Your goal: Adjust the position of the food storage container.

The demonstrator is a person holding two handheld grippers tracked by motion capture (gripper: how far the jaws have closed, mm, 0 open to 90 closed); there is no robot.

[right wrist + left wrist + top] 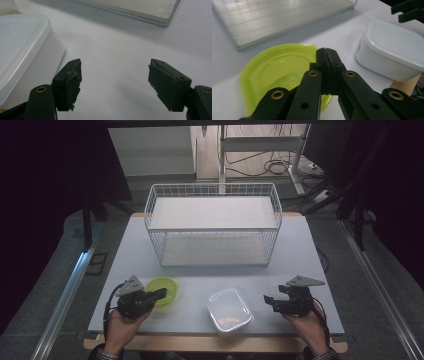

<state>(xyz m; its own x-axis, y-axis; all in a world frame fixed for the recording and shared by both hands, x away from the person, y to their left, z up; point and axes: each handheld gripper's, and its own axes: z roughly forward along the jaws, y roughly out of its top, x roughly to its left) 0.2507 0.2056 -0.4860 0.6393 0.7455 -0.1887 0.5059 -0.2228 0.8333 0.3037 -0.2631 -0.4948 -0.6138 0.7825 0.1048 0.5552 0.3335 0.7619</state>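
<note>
While the high view puts both grippers at the near edge of the table [300, 240], only the gripper views settle the jaws. Left gripper [159, 294] has its jaws pressed together, tips over the near-right rim of the green lid [163, 291], which lies flat near-left; can't tell from the left gripper view if they touch it. Right gripper [115, 82] has its jaws spread wide, nothing between, bare tabletop beneath, just right of the white container [229, 310]. That container sits near-centre, hard against the near edge, between the two grippers. Wire basket [213, 225] stands far-centre, well apart, open table between it and the lid.
</note>
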